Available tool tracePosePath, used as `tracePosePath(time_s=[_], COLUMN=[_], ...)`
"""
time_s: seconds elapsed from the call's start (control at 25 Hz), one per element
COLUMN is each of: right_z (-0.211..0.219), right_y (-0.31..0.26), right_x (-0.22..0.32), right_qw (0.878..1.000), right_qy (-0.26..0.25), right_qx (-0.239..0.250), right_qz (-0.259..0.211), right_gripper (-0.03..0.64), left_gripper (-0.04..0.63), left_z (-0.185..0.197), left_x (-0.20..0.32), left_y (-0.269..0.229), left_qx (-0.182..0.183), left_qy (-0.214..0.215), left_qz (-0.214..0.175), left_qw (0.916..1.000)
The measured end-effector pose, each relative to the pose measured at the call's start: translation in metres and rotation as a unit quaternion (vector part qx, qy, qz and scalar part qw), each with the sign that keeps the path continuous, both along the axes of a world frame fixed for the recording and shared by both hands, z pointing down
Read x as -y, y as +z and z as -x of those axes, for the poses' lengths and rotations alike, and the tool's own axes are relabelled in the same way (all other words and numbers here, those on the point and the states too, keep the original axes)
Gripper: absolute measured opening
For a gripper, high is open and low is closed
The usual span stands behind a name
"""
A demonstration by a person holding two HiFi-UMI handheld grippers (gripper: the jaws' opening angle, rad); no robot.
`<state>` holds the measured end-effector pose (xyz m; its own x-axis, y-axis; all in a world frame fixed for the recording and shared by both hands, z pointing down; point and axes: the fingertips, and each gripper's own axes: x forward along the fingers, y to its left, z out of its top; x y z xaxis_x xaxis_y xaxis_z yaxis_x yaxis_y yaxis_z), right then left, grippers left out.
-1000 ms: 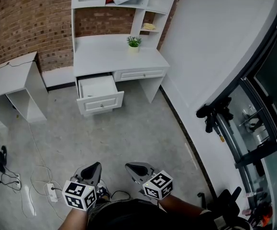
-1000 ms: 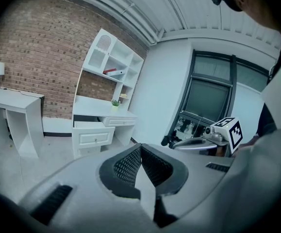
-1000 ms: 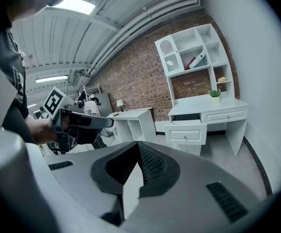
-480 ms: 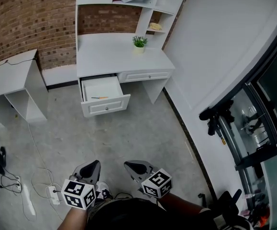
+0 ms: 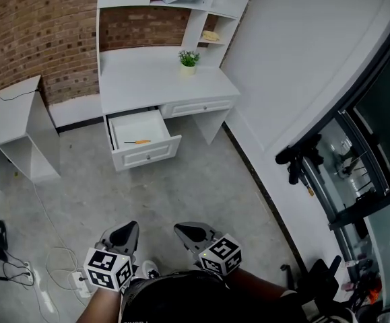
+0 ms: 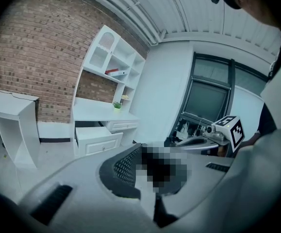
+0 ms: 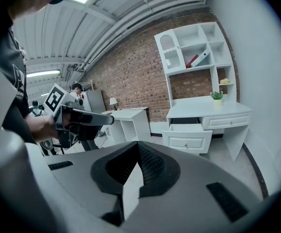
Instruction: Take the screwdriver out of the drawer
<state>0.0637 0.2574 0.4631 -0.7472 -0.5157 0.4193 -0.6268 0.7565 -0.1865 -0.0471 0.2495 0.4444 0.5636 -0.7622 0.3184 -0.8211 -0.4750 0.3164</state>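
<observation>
A white desk (image 5: 147, 79) stands against the brick wall, far ahead of me. Its left drawer (image 5: 144, 155) is pulled open, and a small orange-handled screwdriver (image 5: 139, 142) lies inside on the drawer's white bottom. Both grippers hang low by my body, far from the desk. My left gripper (image 5: 125, 235) and right gripper (image 5: 192, 234) both point forward with jaws together and nothing in them. The open drawer (image 6: 95, 139) shows small in the left gripper view beyond the left gripper (image 6: 142, 153). In the right gripper view the drawer (image 7: 187, 139) lies beyond the right gripper (image 7: 138, 147).
A low white side table (image 5: 13, 116) stands left of the desk. A potted plant (image 5: 188, 59) sits on the desk top, with shelves above. Cables and a power strip (image 5: 79, 279) lie on the floor near my left side. Black equipment (image 5: 301, 161) lines the window wall at right.
My head view has shifted, and the screwdriver inside the open drawer has come into sight. Both grippers keep their low place, still shut.
</observation>
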Motion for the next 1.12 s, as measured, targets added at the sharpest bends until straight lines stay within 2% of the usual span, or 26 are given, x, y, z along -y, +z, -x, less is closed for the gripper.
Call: tracePosePath(time_s=[0.48,0.76,1.12], right_z=[0.02,0.015,0.003], right_y=[-0.004,0.01,0.013], right_x=[0.014,0.014,0.04], right_qw=[1.0,1.0,1.0], right_qy=[0.01,0.015,0.016], right_qx=[-0.006,-0.01,-0.001], right_qz=[-0.002,0.016,0.016], right_gripper=[0.006,0.006,0.006], left_gripper=[0.018,0.018,0.018], left_z=[0.017,0.014,0.004], left_x=[0.017,0.028,0.041], left_y=[0.009,0.011,0.021], left_qx=[-0.002,-0.002,0.001], left_qy=[0.024,0.028,0.018], left_qz=[0.01,0.012,0.021], left_qw=[0.9997,0.9995,0.9996])
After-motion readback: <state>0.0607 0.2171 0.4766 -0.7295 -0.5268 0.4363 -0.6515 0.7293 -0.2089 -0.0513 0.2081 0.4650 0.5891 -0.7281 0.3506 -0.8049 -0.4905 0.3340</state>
